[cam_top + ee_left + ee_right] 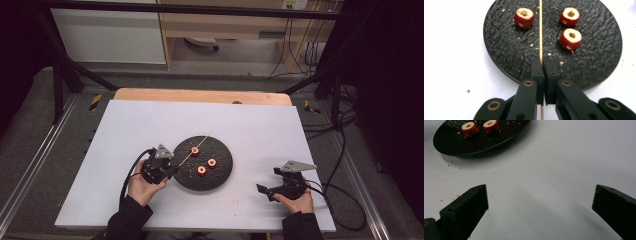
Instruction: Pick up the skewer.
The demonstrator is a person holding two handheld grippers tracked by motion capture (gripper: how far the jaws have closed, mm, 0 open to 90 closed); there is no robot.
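A thin wooden skewer point(540, 30) runs straight out over a round black plate point(506, 50), and my left gripper point(543, 65) is shut on its near end. Three cored red fruit pieces lie on the plate: one to the skewer's left point(524, 17) and two to its right point(570, 16) point(570, 38). In the high view the left gripper point(173, 170) sits at the plate's point(224, 167) left edge, with the skewer point(206, 137) slanting up to the right. My right gripper point(261, 189) rests on the table right of the plate, and its jaws point(540, 205) stand wide open with nothing between them.
The white table top point(250, 130) carries crumbs around the plate point(454, 145). Two of the fruit pieces point(470, 128) show at the top left of the right gripper view. Cables trail from both grippers. Black frame legs and floor cables point(340, 125) stand beyond the table's edges.
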